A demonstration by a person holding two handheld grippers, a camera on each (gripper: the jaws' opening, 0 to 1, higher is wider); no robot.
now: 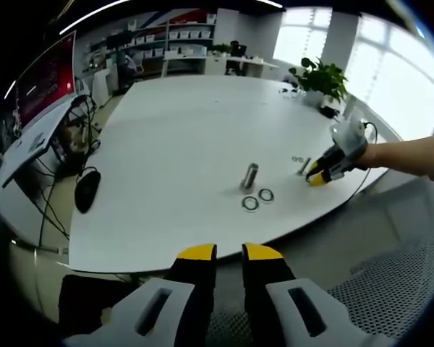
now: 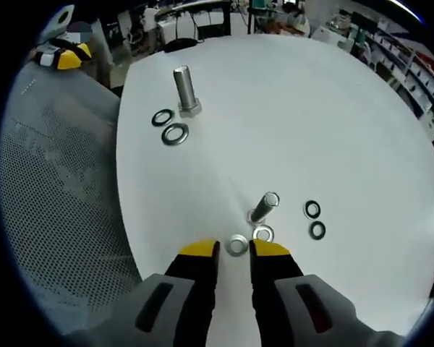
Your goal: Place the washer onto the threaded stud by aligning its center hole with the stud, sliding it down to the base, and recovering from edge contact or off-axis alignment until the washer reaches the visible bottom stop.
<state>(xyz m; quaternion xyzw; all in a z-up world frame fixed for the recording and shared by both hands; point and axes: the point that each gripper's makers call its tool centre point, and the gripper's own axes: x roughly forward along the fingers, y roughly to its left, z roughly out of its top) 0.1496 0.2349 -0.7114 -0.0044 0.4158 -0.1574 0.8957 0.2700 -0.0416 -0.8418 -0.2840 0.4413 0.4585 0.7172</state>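
In this shelf-lined office the right gripper (image 2: 235,249) pinches a washer (image 2: 237,244) near the white table's (image 2: 333,108) edge, while the left gripper (image 1: 229,253) hangs slightly spread.

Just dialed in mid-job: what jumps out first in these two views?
In the right gripper view, the right claw sits low over the white table with a washer between its yellow tips, just short of a stud with more washers beside it. Farther off stands a second stud with two washers next to it. In the left gripper view, the left claw hangs off the table edge.
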